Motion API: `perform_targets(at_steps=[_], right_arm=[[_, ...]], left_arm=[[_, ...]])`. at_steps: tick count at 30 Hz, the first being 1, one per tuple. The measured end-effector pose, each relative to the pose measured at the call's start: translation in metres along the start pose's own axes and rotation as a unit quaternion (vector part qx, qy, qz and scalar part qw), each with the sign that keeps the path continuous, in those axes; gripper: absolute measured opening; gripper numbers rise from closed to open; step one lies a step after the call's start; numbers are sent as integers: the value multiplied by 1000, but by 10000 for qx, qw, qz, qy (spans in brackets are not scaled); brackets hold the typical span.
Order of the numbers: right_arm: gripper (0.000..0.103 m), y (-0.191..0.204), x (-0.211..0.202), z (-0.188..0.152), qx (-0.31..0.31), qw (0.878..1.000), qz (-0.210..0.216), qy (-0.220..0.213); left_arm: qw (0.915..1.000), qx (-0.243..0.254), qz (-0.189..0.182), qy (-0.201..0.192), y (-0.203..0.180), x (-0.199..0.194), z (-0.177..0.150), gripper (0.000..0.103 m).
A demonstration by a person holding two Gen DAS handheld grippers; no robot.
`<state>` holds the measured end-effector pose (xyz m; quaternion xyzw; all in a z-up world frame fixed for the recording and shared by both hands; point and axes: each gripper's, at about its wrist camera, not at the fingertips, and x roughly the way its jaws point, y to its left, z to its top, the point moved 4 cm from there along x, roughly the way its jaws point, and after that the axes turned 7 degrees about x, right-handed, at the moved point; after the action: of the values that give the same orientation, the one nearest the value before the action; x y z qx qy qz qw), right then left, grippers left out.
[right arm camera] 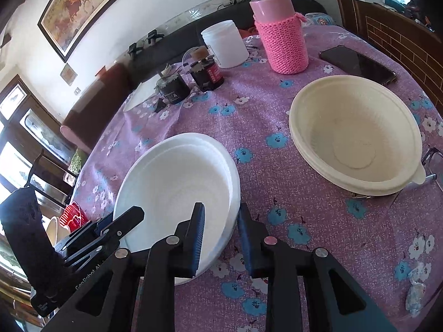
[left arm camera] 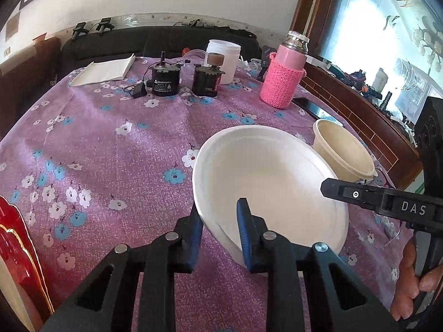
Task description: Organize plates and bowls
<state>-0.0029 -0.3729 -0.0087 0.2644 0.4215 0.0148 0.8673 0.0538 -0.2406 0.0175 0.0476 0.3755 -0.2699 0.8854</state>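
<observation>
gripping white plate (left arm camera: 265,171) rim | left gripper (left arm camera: 218,221) clamped; right gripper (right arm camera: 221,221) clamped

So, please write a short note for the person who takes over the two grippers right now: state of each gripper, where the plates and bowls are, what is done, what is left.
Left gripper: closed on the near-left rim of the white plates.
Right gripper: closed on the same stack's opposite rim.
White plates: at least two nested, near edge of the table, held from both sides; whether they are lifted is unclear.
Cream bowl: free on the cloth to the right, in front of the pink bottle.
Done: plates stacked and gripped.
Left: likely bring stack and bowl together.
</observation>
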Motion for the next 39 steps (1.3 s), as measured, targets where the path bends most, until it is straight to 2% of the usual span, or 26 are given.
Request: perform_targets(at_steps=[9, 26, 39], right_arm=[[23, 13, -7, -3, -186, 9995, -20, -248], [23, 20, -6, -6, -235, 9988, 210, -382], [23, 21, 0, -8, -263, 9990, 174, -323]], left_arm=[[9988, 269, 345, -222, -2, -10, 3, 26], [9982, 156, 414, -404, 4, -19, 4, 26], [9973, 222, 437, -544, 3, -26, 7, 28]])
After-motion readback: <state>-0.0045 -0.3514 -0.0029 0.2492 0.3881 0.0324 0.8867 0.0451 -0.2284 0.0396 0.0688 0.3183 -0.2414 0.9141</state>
